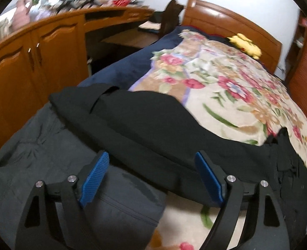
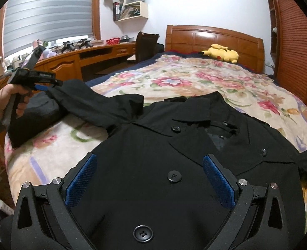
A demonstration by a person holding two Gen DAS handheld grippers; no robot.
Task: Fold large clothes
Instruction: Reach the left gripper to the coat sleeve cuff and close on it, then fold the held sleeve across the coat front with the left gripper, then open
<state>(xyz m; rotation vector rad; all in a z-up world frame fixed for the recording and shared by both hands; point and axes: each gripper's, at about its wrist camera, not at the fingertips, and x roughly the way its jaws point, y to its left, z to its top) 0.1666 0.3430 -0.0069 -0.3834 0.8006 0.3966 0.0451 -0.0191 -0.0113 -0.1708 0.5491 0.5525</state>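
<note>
A black buttoned coat (image 2: pixel 174 145) lies face up on the floral bedspread (image 2: pixel 184 79), collar toward the headboard. Its left sleeve (image 2: pixel 86 102) stretches out to the left. In the left wrist view the sleeve (image 1: pixel 132 114) runs across the bed just beyond my left gripper (image 1: pixel 151 158), whose blue pads are wide apart and empty. In the right wrist view the left gripper (image 2: pixel 43 86) sits at the sleeve's cuff end. My right gripper (image 2: pixel 151 162) is open and empty above the coat's chest, over a button (image 2: pixel 174 176).
A dark grey garment (image 1: pixel 49 156) lies at the bed's left edge under the sleeve. A yellow plush (image 2: pixel 222 53) rests by the wooden headboard (image 2: pixel 213 39). A wooden desk with cabinets (image 1: pixel 34 48) and a dark chair (image 2: pixel 145 45) stand left of the bed.
</note>
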